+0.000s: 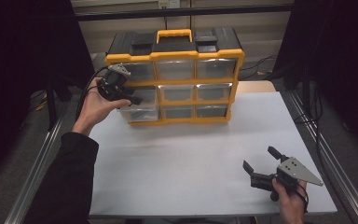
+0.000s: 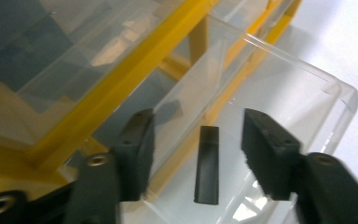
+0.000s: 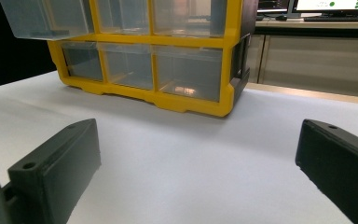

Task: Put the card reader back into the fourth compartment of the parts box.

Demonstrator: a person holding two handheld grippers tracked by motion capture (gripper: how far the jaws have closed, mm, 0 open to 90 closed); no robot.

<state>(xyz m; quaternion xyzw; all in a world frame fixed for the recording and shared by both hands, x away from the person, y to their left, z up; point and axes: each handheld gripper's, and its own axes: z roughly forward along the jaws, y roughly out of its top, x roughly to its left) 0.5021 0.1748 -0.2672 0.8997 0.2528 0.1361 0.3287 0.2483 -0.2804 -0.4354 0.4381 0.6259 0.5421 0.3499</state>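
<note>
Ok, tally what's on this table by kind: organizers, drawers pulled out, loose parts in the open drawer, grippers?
Yellow drawer organizer: 1
Pulled-out clear drawer: 1
Black flat piece in that drawer: 1
Grippers: 2, left gripper and right gripper
Total: 5

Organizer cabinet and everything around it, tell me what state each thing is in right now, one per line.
Organizer cabinet: upright on the table, handle up.
Middle-left drawer: pulled out, a dark flat piece lying inside.
Other drawers: pushed in.
Left gripper: fingers open above the pulled-out drawer, gripping nothing.
Right gripper: fingers wide open, empty, held low over the table.
</note>
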